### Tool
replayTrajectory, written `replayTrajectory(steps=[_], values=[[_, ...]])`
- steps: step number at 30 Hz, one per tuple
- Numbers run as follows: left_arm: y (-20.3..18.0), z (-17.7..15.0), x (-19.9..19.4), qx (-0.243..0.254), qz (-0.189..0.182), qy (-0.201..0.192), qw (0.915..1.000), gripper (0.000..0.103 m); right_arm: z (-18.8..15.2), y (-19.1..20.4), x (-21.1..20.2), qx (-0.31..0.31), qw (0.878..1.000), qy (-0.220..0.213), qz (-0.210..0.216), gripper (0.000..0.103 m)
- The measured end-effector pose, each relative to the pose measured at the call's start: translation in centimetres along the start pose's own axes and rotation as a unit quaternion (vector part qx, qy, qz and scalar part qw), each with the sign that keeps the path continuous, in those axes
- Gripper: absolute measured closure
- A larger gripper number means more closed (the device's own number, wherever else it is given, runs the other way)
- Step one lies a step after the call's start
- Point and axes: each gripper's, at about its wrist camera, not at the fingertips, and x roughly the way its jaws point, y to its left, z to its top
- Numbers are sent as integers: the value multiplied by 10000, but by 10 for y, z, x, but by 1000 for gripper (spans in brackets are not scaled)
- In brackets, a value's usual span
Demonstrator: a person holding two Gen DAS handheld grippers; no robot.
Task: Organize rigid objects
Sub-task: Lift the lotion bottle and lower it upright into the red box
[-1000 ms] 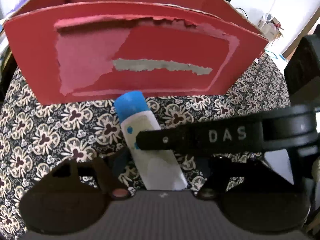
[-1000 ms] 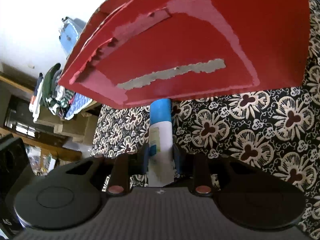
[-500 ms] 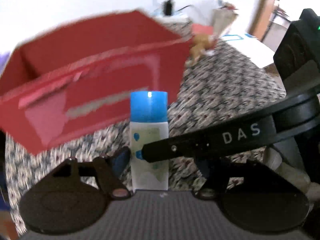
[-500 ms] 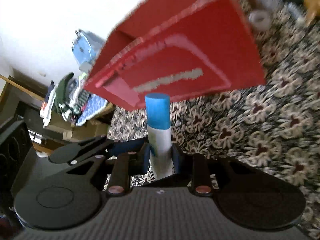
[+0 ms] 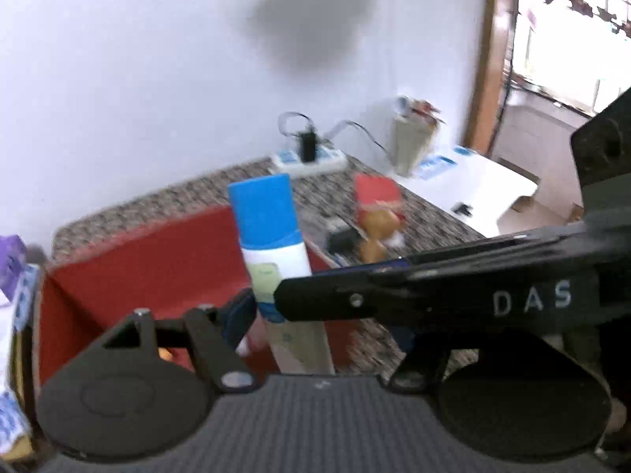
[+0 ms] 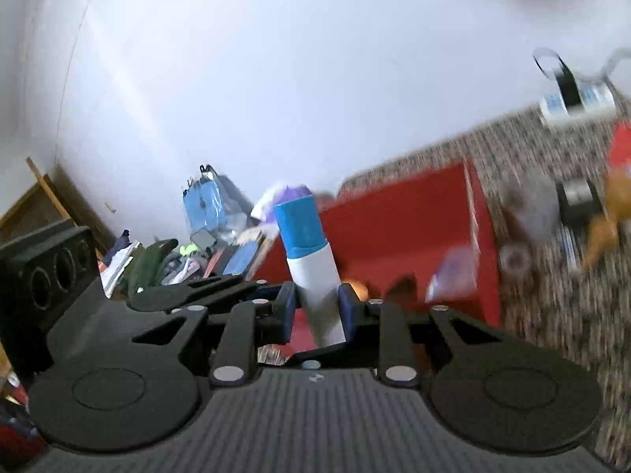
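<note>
Right tongs [image 6: 315, 307] are clamped on the lower body of a bottle [image 6: 315, 276], white with a blue cap, one blue pad pressed to each side of it. It stands nearly upright, tipped a little to the left, its cap against the bare wall. Left tongs [image 5: 315, 311] stand apart: the left blue pad [image 5: 236, 315] sits just beside the bottle [image 5: 272, 244], and whether it touches I cannot tell; the other finger is hidden behind the right tongs' black arm, which crosses the view and covers the bottle's middle.

Below and behind the bottle lies a red box [image 5: 118, 272], open on top, on a patterned surface [image 5: 434, 228]. The box's near rim sits under the tongs in both views; its right wall [image 6: 479, 236] ends in a sharp edge, with surface beyond it. Inside the box, small items show near the floor, too blurred to name.

To the right of the box, close to its wall, stand an orange toy [image 5: 378, 228] with a red top, a dark roll [image 6: 577, 201] and a small ring [image 6: 514, 260]. A white power strip [image 5: 311, 159] lies at the surface's far edge against the wall. Left of the box a heap of clothes and packets [image 6: 177, 252] crowds that side. Above the box's opening there is free air up to the wall.
</note>
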Motion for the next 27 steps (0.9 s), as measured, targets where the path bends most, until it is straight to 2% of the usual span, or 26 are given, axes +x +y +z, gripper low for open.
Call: replayTrajectory(steps=[3,9,16,19,21,23,27], values=[[26,14,15,-225,197,39,9995,36,20,-2,29,-94,9999,-56,62,95],[84,19,55,-874,433,423,9943,40,51,-24,101,485,9984,202,191,96],[124,-8,100,-1322,589,1226,9818,43,38,-38,171,762,9928,876,-293,96],[131,-18,107,-1419,679,1406,9775,45,27,-42,185,934,9876,1173,-471,103],[132,-17,105,-1423,681,1428,9771,47,24,-48,187,1125,9842,1302,-422,103],[134,-17,105,-1394,750,1427,9770,38,24,-49,187,1210,9836,1282,-371,103],[131,-16,106,-1319,835,1467,9768,38,24,-44,185,1090,9838,1350,-446,103]])
